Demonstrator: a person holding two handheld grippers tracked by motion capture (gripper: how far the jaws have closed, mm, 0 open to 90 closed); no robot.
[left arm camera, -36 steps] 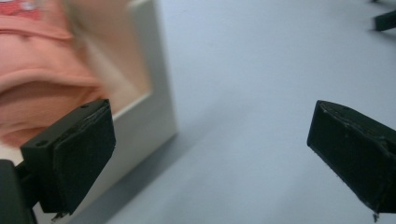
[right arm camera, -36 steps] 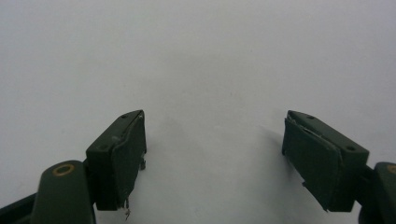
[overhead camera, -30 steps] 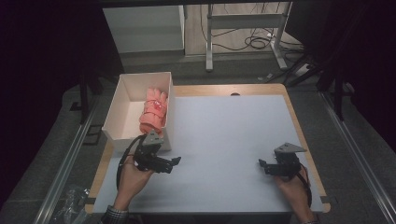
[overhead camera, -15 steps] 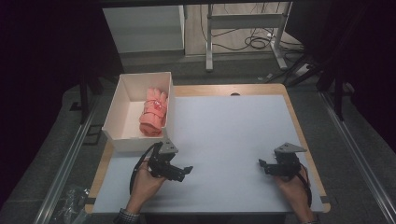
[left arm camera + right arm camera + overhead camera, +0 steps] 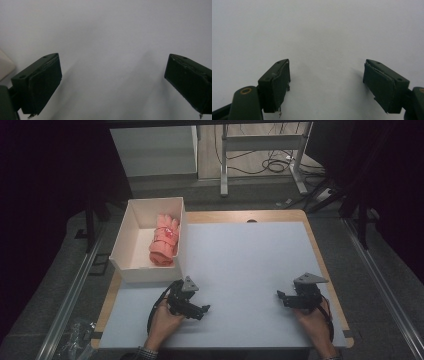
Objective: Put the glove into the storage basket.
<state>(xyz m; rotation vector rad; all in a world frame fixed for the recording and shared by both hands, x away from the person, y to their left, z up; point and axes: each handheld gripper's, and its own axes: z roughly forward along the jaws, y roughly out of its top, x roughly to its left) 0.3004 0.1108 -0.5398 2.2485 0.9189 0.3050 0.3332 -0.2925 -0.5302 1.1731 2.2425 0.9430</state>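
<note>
I hold both grippers low over the bare white surface (image 5: 240, 255), left gripper (image 5: 202, 310) and right gripper (image 5: 281, 296) fingers spread wide and empty, likely resting; the pink bundle (image 5: 165, 240) lies in the white box (image 5: 131, 227), far left.

Left gripper (image 5: 202, 310) down low at the near left, held in the left hand (image 5: 165, 320), jaws pointing off to the right and spread wide (nothing between them in the left gripper view (image 5: 111, 82), just a big gap). Right gripper (image 5: 281, 296) over at the near right, gripped by the right hand (image 5: 312, 317), nose aimed left toward the other one. Jaws parted there too, empty gap again in its own view (image 5: 325, 82). Well apart from each other, forearms coming in from the bottom edge.
</note>
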